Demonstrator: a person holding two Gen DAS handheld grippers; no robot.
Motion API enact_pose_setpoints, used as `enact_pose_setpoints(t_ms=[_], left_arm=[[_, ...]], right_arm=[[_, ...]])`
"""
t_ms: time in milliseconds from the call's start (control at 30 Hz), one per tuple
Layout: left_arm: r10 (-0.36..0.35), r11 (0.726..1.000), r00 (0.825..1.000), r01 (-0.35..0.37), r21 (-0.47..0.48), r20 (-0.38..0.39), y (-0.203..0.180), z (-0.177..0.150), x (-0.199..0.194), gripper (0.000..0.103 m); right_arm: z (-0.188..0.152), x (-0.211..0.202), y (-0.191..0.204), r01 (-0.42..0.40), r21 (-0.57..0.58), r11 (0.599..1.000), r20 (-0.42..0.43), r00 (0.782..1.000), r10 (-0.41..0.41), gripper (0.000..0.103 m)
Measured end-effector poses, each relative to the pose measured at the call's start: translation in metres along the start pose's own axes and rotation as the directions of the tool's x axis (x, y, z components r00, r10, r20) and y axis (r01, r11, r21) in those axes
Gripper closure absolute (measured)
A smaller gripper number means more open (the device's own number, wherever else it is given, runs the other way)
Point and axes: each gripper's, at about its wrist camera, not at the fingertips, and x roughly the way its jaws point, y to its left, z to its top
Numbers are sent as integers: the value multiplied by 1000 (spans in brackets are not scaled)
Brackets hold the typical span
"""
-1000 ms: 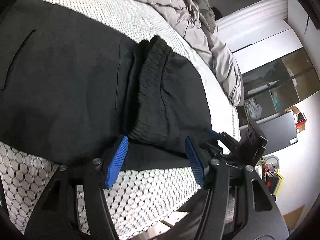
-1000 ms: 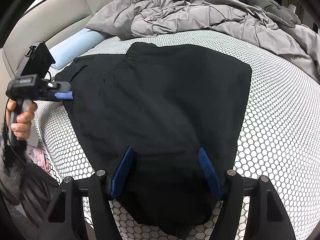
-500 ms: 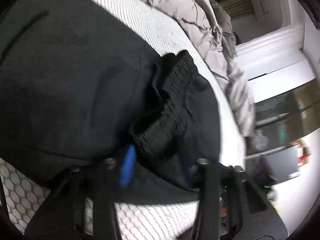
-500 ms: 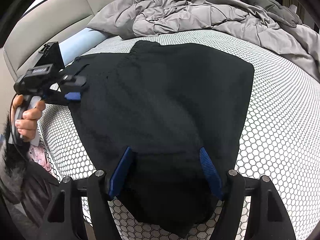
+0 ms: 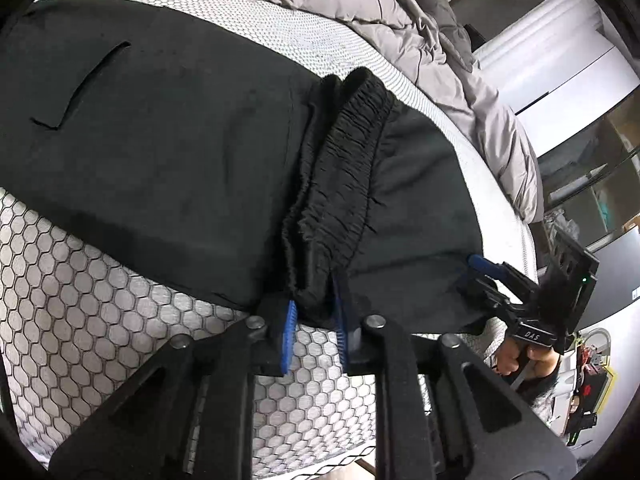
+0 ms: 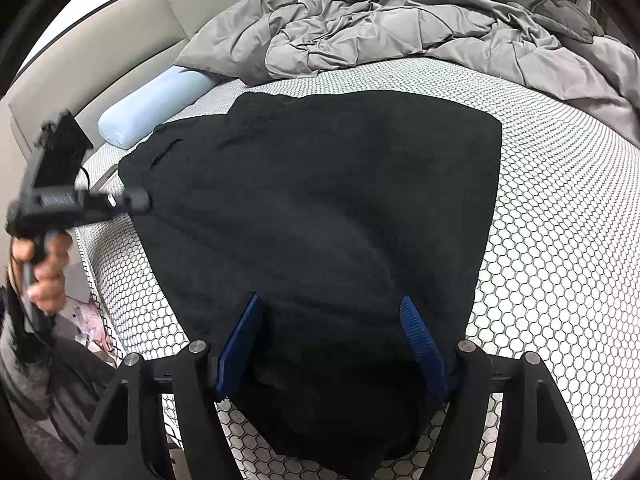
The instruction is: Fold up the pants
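Your black pants [image 6: 320, 216] lie spread flat across the bed [image 6: 560, 240], a matte, soft-looking cloth that takes up most of the mattress in front of you. The mattress cover is a pale knit printed with a dark honeycomb of hexagons. At the near corner the gathered elastic waistband [image 5: 344, 176] stands up in a ribbed, puckered ridge, with a second fold of it lying just beside. A narrow slit pocket [image 5: 80, 84] cuts a thin curved line into the smooth panel on the far side. Behind the pants a grey quilted duvet [image 6: 400, 28] is heaped in loose creases, and a pale blue bolster pillow [image 6: 156, 104] rests against the padded beige headboard [image 6: 100, 52].

Your left claw [image 5: 314, 330] tilts down toward the bed edge, and its ribbed blue pads [image 5: 289, 336] are closing on the bottom end of the waistband; the bunched cloth sits between them and both pads appear to press on it. In the right wrist view your left hand [image 6: 44, 272] wraps the tool's grip at the bed's edge, the picture there blurred.

Your right claw [image 6: 332, 344] also points down at the bed, its blue pads standing wide apart on either side of the pants' near end. The cloth lies between them, but they do not press on it. From the left wrist view your right hand [image 5: 520, 360] grips that tool at the bed's corner.
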Motion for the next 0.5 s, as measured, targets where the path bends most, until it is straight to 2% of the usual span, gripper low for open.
enact_pose_setpoints(t_ms=[100,133,167,200,233,300,333,433,500], left_arm=[[37,998,999,-38,48,31,-11,6,-17,74],[29,997,997,-34,70,73,-16,11,-26,60],[21,997,995,-29,76,100,-15,13,-33,51],[8,997,990,-19,78,141,-17,19,-39,34],[-17,997,983,3,73,183,-20,27,-41,26],[-54,997,981,43,61,187,-20,41,-33,25],[-59,997,985,50,56,162,-23,53,-20,25],[-44,998,989,37,58,140,-25,72,1,25],[-30,999,992,24,48,120,-29,86,20,25]], right_arm=[[2,-6,2,13,-9,1000,6,1000,-13,30],[1,-9,1,20,-9,1000,13,1000,-20,30],[1,-14,-1,23,-5,1000,23,999,-23,29],[0,-18,-4,22,2,1000,29,999,-22,29],[-1,-22,-8,20,10,1000,34,999,-20,27],[-6,-26,-13,17,19,1000,24,1000,-17,25],[-10,-24,-14,17,7,1000,-3,1000,-17,25],[-26,-21,-12,50,-65,997,-56,997,-54,25],[-37,-22,-19,43,-61,997,-84,995,-48,25]])
